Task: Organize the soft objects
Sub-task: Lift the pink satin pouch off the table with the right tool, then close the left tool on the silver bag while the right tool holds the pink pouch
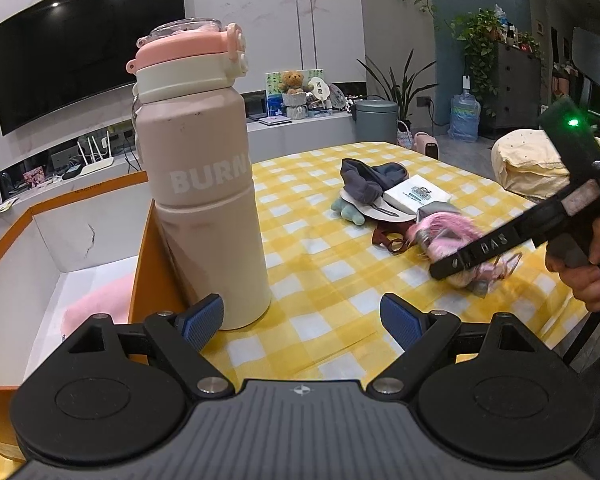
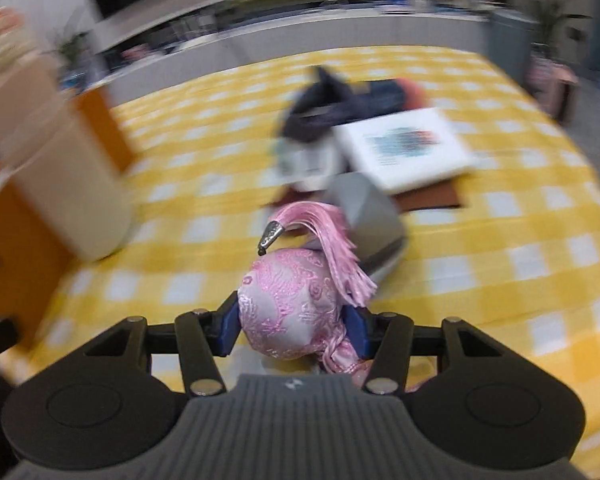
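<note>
In box: one pink soft thing (image 1: 96, 304) already lay in the orange box (image 1: 140, 240).
Right gripper (image 2: 292, 326): squeezed the pink silk pouch (image 2: 288, 304).
Left gripper (image 1: 300, 320): wide apart, empty.
Left to do: grey cloth pile (image 1: 370, 184) on the table (image 1: 320, 280).

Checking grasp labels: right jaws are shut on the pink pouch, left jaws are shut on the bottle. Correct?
Half right. The right gripper is shut on the pink pouch, as the right wrist view shows. The left gripper is not on the bottle: in the left wrist view its jaws stand open and empty, with the bottle just beyond the left finger.
</note>
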A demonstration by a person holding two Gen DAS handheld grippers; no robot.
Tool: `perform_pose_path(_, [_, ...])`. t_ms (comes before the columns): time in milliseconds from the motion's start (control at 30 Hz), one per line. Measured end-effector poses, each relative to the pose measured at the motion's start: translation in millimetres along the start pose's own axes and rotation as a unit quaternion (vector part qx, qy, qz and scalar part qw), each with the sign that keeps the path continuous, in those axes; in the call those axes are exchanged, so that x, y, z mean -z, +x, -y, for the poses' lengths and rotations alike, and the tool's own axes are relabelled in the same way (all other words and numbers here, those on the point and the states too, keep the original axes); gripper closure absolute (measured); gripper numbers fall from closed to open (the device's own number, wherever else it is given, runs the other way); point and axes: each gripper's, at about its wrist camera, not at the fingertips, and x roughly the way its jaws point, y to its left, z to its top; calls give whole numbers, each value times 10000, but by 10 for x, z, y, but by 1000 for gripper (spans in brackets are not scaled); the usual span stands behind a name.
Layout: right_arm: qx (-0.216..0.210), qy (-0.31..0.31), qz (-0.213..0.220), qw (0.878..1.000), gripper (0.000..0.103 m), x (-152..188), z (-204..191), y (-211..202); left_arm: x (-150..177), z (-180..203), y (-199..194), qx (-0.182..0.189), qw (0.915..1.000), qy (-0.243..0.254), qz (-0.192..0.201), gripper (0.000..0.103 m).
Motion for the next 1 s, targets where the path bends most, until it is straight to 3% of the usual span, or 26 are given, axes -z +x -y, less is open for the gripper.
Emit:
perform_pose_path(67, [-263, -51, -20, 9996, 50, 13, -77, -13, 3, -3, -8, -20, 10000, -3, -1, 0])
perform_pose_path(233, [-413, 168, 147, 9989, 50, -4, -59, -98, 8, 1, -13, -50, 10000, 24, -12, 0])
perform_pose_path(333, [-625, 610, 383, 9954, 50, -4, 106, -233, 4, 12, -11, -19, 10000, 10, -31, 0])
perform_pose_path(467, [-1135, 1274, 795, 9821, 50, 6, 282, -467, -13, 41, 7, -34, 10000, 15, 23, 0])
perform_pose_path(600, [-734, 1605, 1172, 9773, 50, -5, 372, -680, -79, 85, 22, 35, 9998, -190, 110, 0])
perform_pose_path(767, [-221, 1778, 1370, 9742, 50, -47, 494, -795, -189, 244, 47, 457, 9976, -307, 420, 0])
perform_pose_path(900, [242, 1689, 1380, 9756, 50, -65, 565, -813, -160, 519, 285, 964, 9950, -24, 240, 0])
perform_pose_path(1000, [470, 1724, 1356, 9745, 50, -31, 667, -832, -137, 731, 494, 1123, 9935, 96, 137, 0])
